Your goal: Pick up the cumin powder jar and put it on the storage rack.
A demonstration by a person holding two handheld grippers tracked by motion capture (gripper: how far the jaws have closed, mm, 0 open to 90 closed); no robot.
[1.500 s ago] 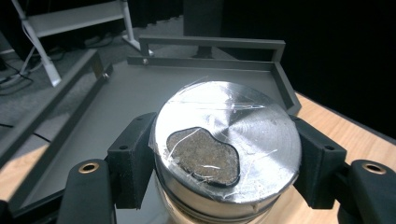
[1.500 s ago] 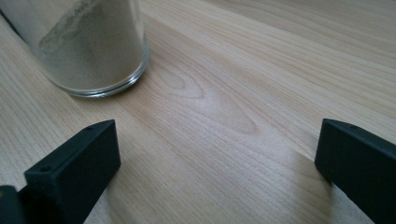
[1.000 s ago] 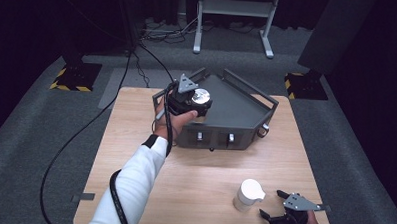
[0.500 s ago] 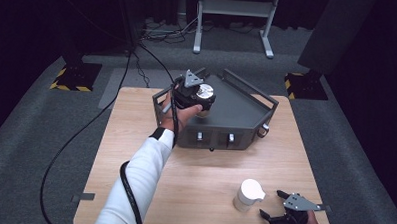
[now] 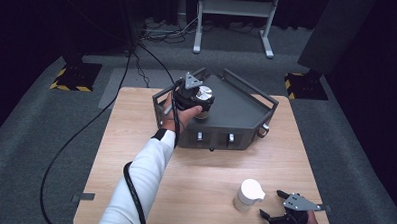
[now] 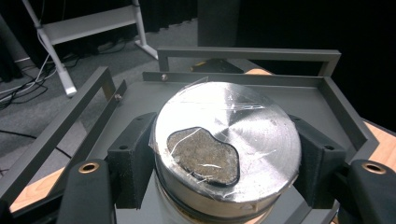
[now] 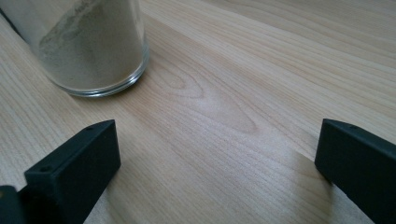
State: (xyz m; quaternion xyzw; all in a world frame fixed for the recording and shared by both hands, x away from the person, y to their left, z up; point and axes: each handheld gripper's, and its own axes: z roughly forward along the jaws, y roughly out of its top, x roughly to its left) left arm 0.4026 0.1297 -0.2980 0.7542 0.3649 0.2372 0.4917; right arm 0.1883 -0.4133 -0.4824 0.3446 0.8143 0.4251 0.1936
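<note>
Jar, round, glass-walled (image 6: 224, 158), sealed across the mouth with shiny silver foil under a clear film; a kidney-shaped opening in the foil exposes grey-brown granular contents. It is held upright, clamped at its left and right sides, over the flat deck of the dark grey metal tray (image 5: 241, 106) near the tray's rear left rail, as seen at (image 5: 203, 96) in the high view; whether its base is touching the deck cannot be told

Silver foil-topped jar (image 6: 227, 154), dark grey metal tray (image 5: 246, 111), pale wood table (image 5: 203, 192), black fingers (image 7: 74, 172), white-lidded jar (image 5: 247, 195)
</note>
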